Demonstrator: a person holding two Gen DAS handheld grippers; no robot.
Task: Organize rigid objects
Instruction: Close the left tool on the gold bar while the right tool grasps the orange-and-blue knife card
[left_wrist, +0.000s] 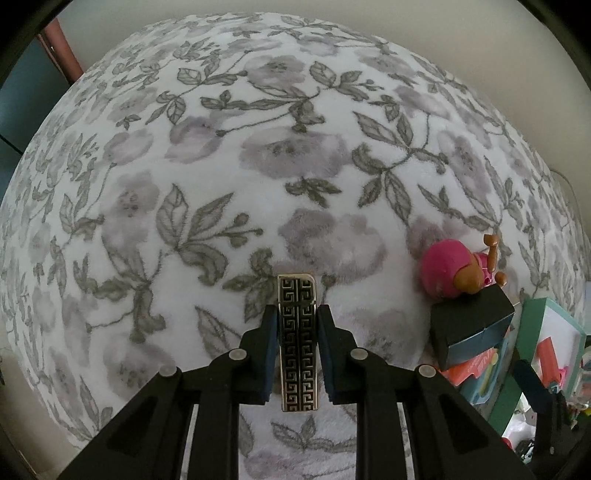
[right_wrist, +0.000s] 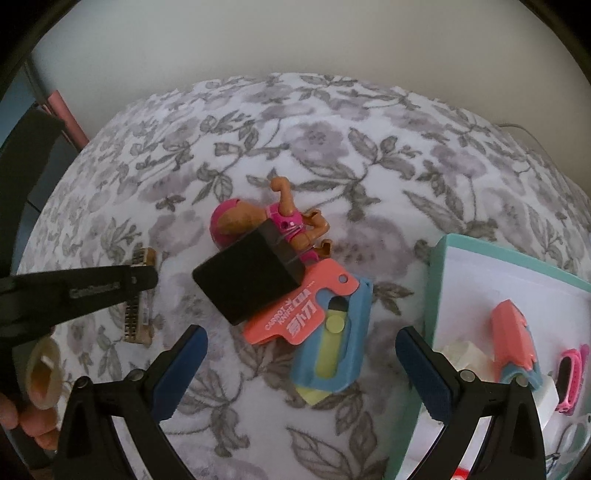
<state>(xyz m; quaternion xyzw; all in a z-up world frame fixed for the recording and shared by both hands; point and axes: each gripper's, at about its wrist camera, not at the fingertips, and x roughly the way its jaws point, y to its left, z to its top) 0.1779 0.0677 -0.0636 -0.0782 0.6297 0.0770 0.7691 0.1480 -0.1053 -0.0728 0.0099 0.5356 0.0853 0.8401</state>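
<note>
Here, step in hand: by my reading, the left gripper (left_wrist: 297, 325) is taking or carrying the patterned metal bar (left_wrist: 297, 341) as part of tidying the loose things toward the teal tray (right_wrist: 439, 258).

Doing it well: keep the bar square between the pads and the grip near its middle, so it does not pivot; lift clear of the floral blanket (left_wrist: 258, 147) before moving sideways, since the plush pile could drag on an edge.

Left tongs: narrowly set, both blue pads against the long sides of the bar, so clenched on it; the bar points straight ahead along the fingers, its far end beyond the tips. Whether it is off the blanket I cannot tell.

Right tongs: the right gripper (right_wrist: 301, 363) is spread wide and holds nothing; it hangs over the carrot knife toy (right_wrist: 314, 314).

Where the rest lies: a black box (right_wrist: 247, 273) leans across the pink doll figure (right_wrist: 280, 218) and overlaps the knife toy's coral card; the tray sits just beside them on the right with several small toys already in it.

Risk: the box looks tilted and may slide if the knife toy beneath is pulled first.
</note>
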